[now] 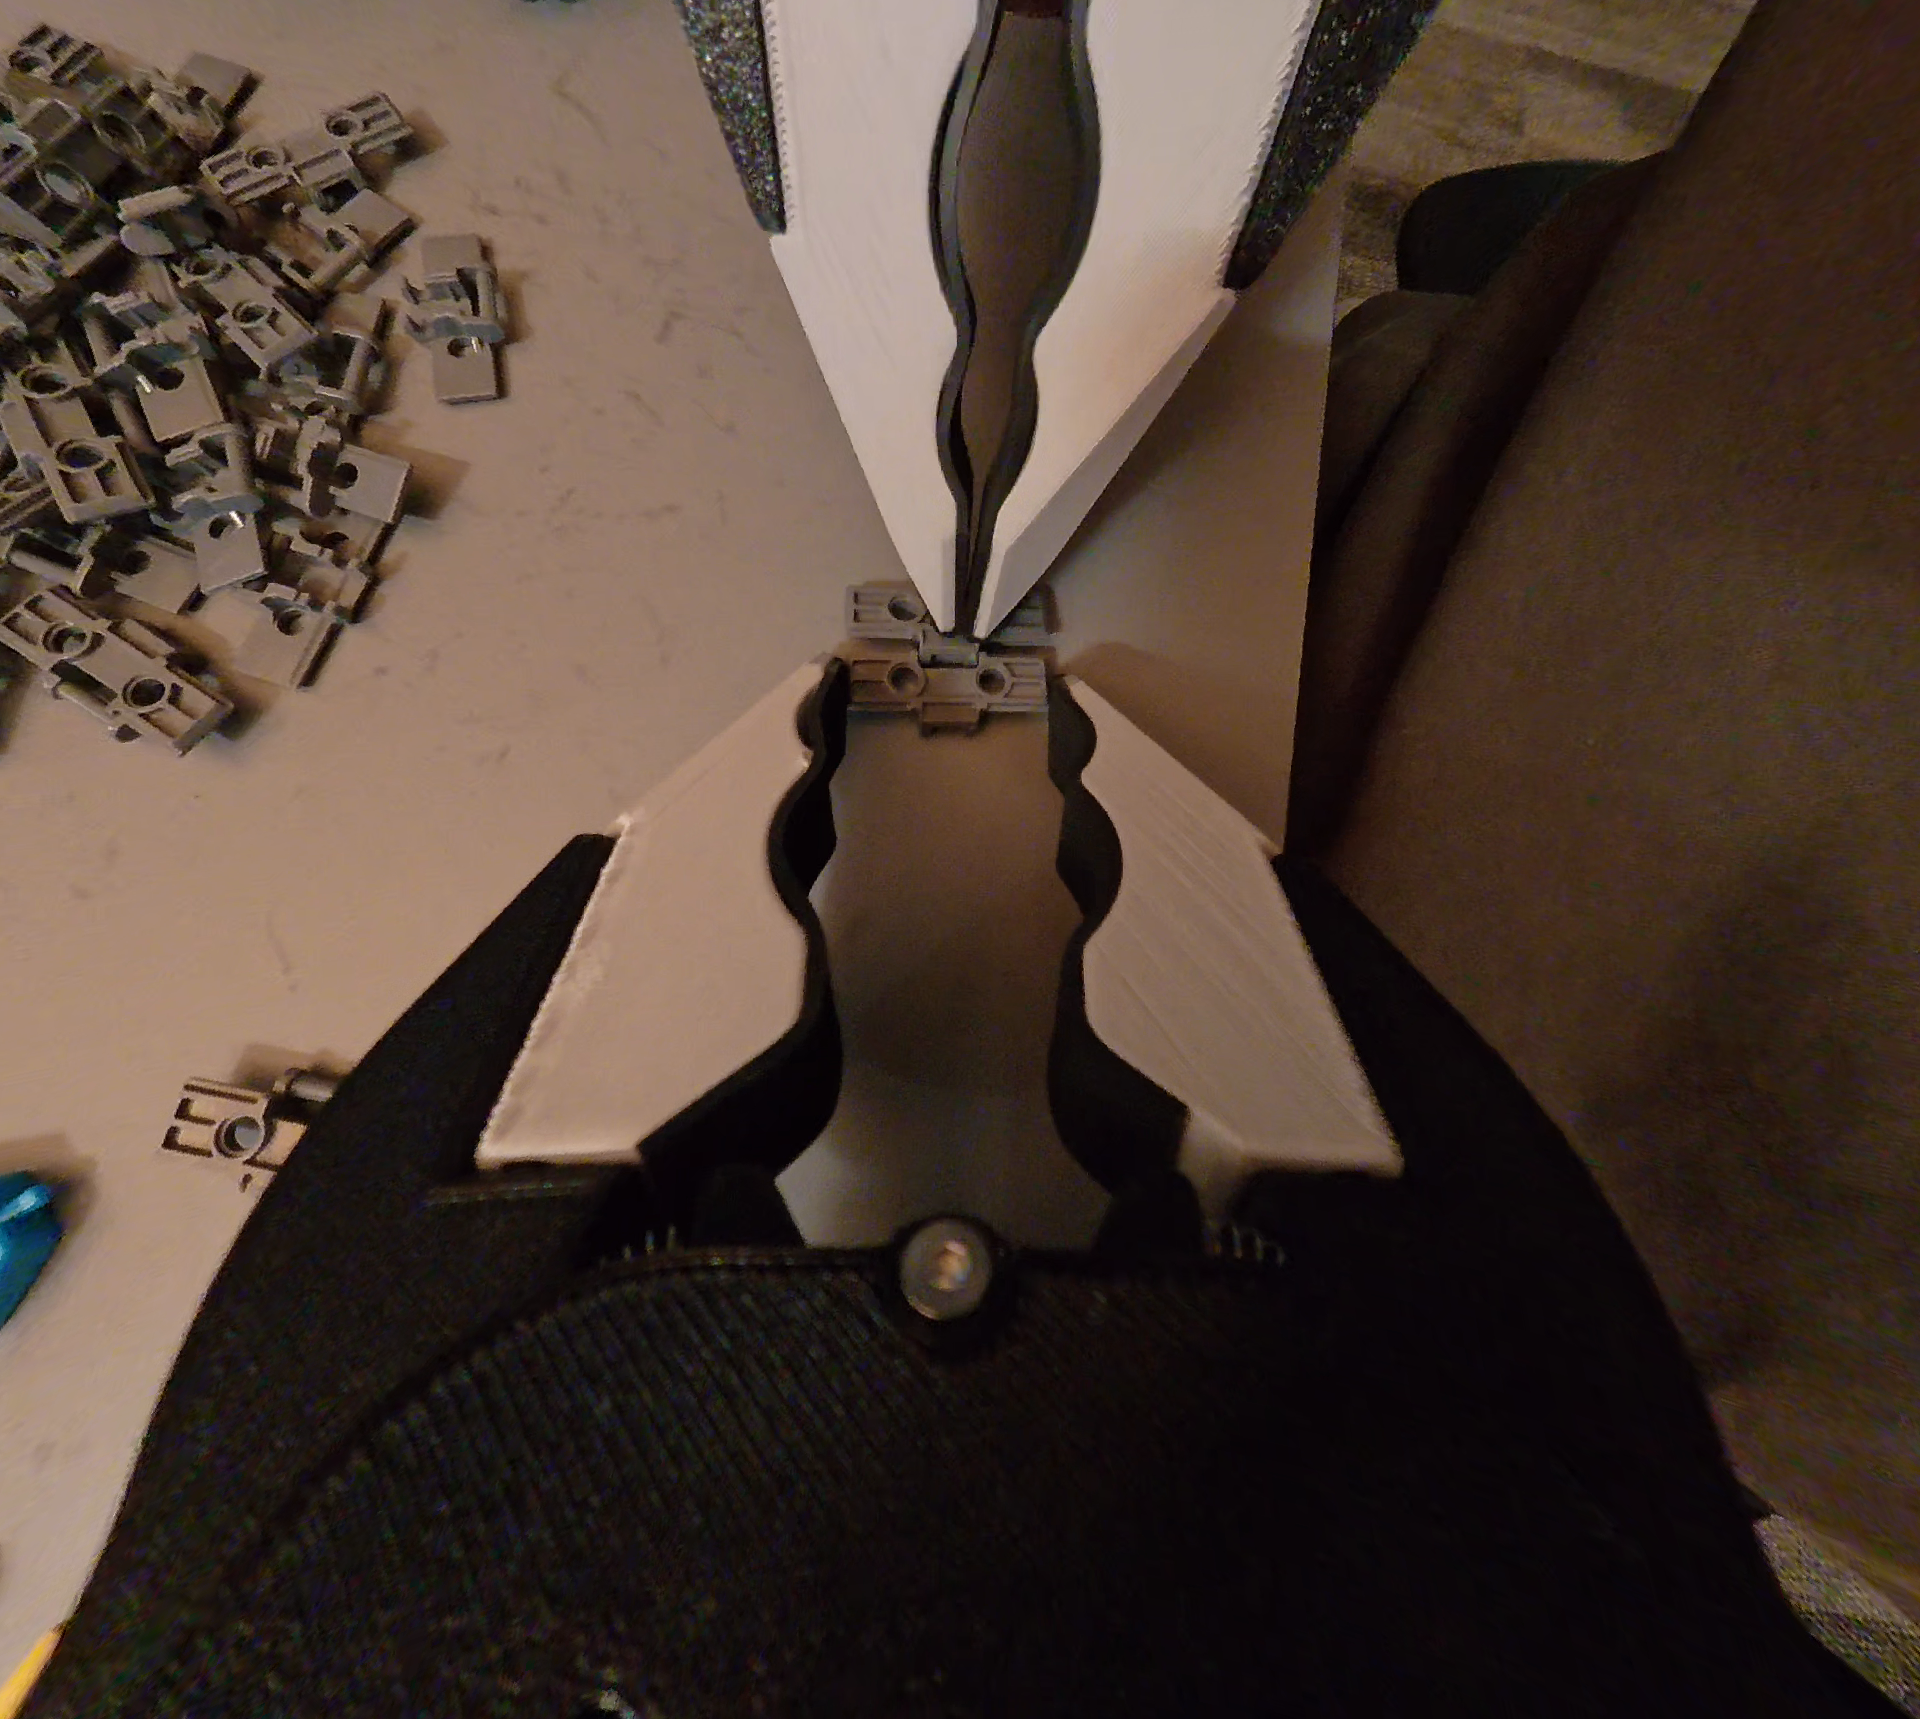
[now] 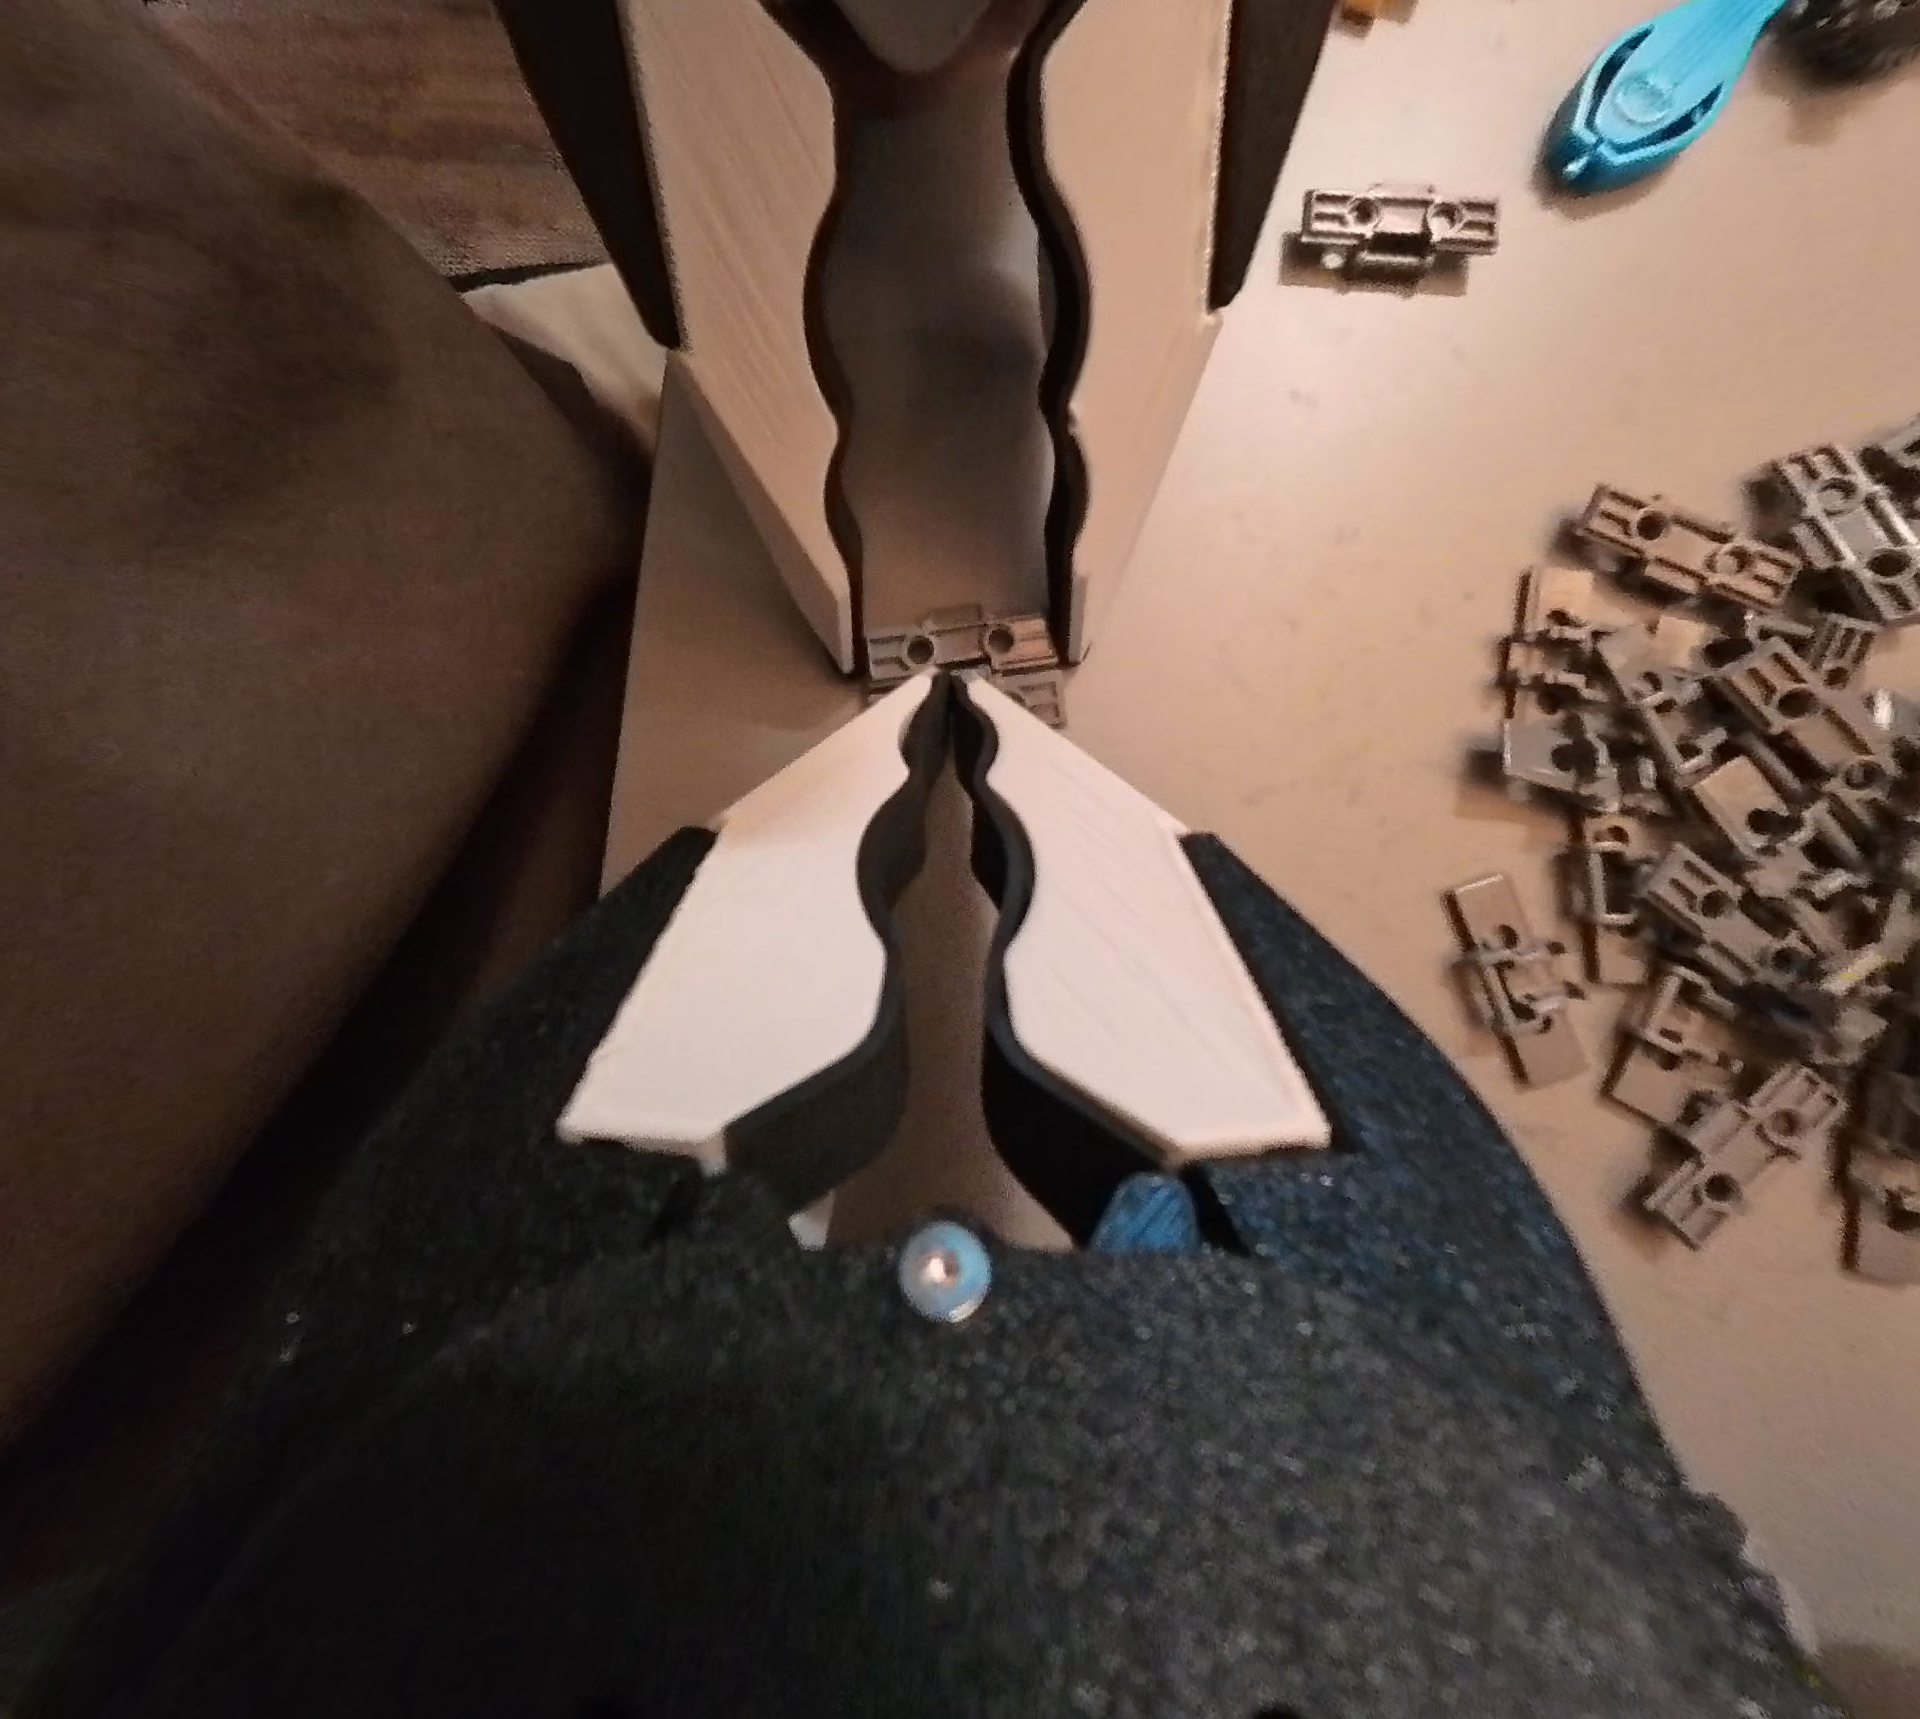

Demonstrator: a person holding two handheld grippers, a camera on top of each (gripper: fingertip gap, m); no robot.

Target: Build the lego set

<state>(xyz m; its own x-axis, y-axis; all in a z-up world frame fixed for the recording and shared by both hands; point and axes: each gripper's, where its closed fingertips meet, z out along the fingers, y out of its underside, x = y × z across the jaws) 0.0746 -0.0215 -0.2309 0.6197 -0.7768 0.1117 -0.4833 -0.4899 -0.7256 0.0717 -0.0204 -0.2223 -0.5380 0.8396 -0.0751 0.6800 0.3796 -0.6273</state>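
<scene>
Left gripper (image 1: 948, 682): white ridged fingers clamp grey plastic link (image 1: 948, 684), frame centre | right gripper (image 2: 951, 682): wavy pads pinch second link (image 2: 1039, 701) | link heap (image 1: 177, 381) upper left.

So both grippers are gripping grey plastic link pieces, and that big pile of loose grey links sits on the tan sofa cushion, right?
Not quite. The pile of loose grey plastic links lies on the pale tabletop, not the cushion, as the left wrist view shows. The rest holds.
</scene>
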